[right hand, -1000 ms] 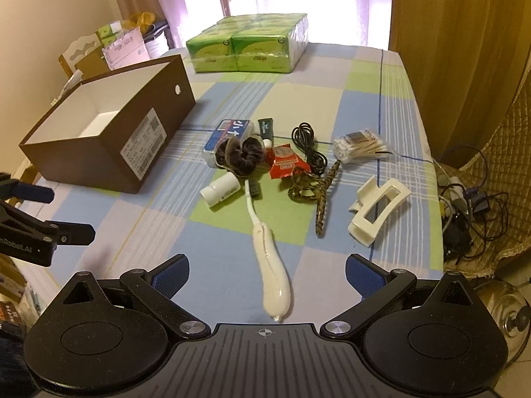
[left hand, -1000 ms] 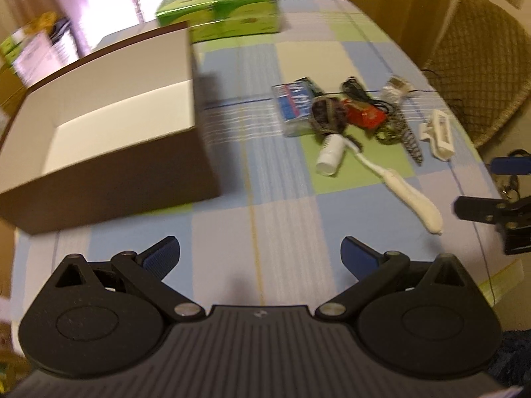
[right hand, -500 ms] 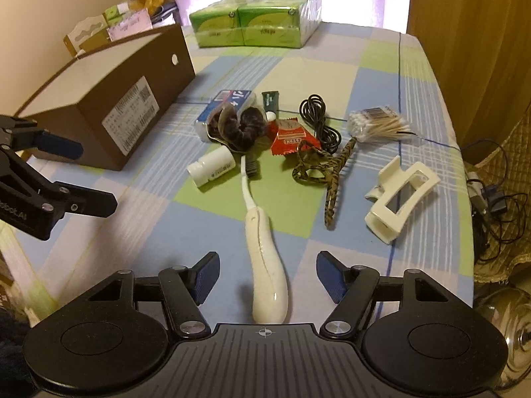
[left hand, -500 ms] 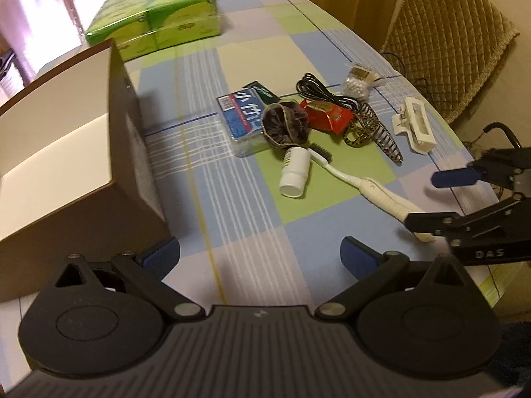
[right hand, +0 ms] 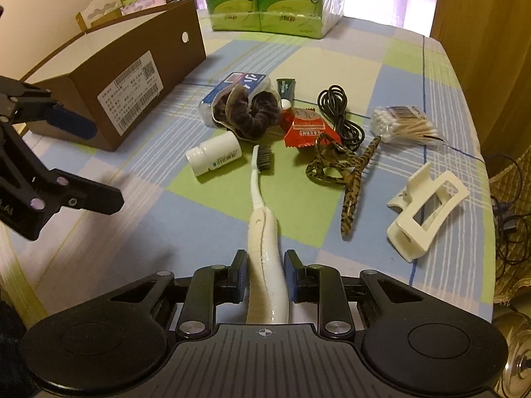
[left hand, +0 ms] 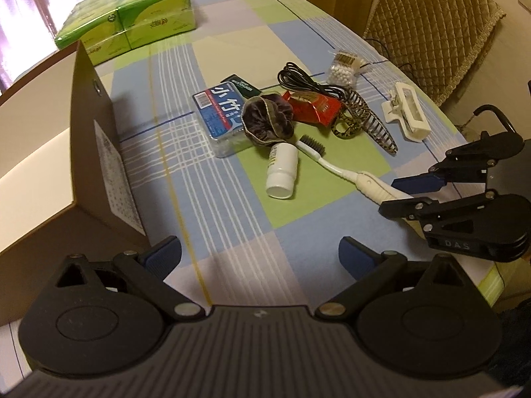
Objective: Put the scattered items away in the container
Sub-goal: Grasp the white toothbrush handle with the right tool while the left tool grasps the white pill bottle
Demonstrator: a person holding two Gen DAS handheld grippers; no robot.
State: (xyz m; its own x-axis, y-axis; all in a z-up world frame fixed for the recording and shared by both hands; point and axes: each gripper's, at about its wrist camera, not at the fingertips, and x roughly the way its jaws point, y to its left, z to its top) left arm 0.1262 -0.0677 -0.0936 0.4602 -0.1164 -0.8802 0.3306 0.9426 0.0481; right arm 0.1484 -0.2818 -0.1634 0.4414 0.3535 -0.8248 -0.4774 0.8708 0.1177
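Observation:
A white toothbrush (right hand: 262,219) (left hand: 332,165) lies on the checked tablecloth with its bristles pointing away. My right gripper (right hand: 265,273) (left hand: 391,194) is shut on its handle, one pad against each side. The brown cardboard box (left hand: 99,172) (right hand: 132,76) stands open at the left. My left gripper (left hand: 260,255) (right hand: 106,165) hangs open and holds nothing, low over the cloth beside the box's near corner. Beyond the brush lie a white pill bottle (right hand: 214,157), a dark scrunchie (right hand: 249,116), a blue pack (right hand: 245,83) and a red packet (right hand: 303,127).
A leopard-print hair clip (right hand: 348,172), a white claw clip (right hand: 428,212), a pack of cotton swabs (right hand: 398,121) and a black cable (right hand: 338,109) lie to the right. Green tissue packs (right hand: 275,10) stand at the far edge. A quilted chair (left hand: 431,26) is beyond the table's right side.
My right gripper has moved forward over the toothbrush handle and shut on it. The left gripper has swung right, from facing the box toward the scattered items, still open.

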